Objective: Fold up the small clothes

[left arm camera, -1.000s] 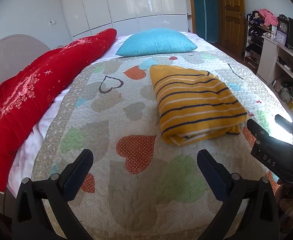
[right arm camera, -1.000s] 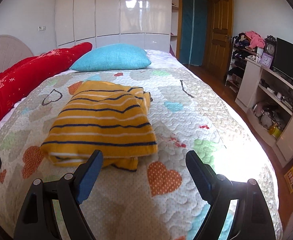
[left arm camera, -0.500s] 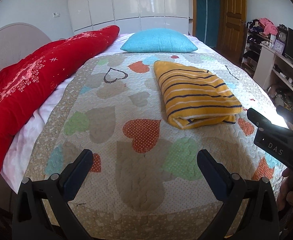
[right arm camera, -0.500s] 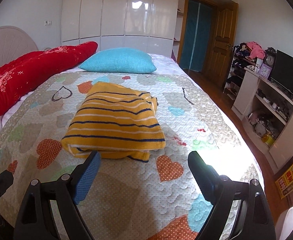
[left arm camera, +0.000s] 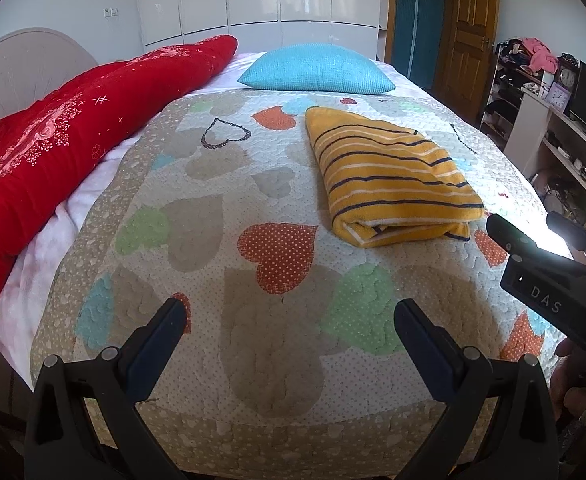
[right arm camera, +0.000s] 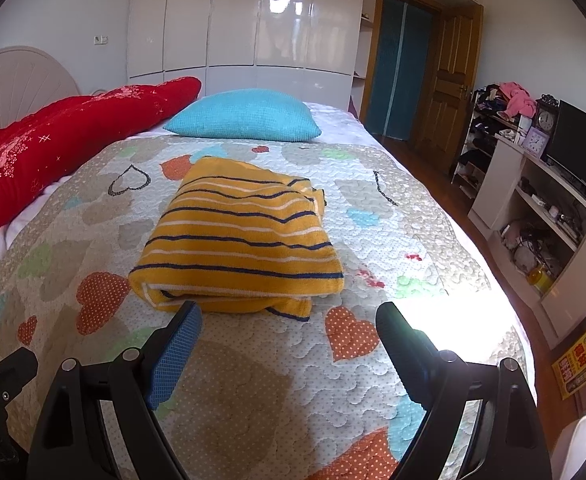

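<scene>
Both grippers have backed off toward the foot of the bed over the last second, so the yellow striped garment (right arm camera: 239, 236) looks smaller and farther away than it did. It's sitting there already folded into a neat rectangle on the heart-pattern quilt (left arm camera: 221, 248), so this piece looks pretty much done and the person seems to be pulling away from it. The left gripper (left arm camera: 289, 328) has its jaws spread wide with nothing in them, garment well ahead and off to its right. The right gripper (right arm camera: 289, 332) is the same deal, jaws wide and empty, with the folded edge just past its left fingertip. Blue pillow (right arm camera: 245, 114) and red blanket (left arm camera: 73, 128) sit farther back.
</scene>
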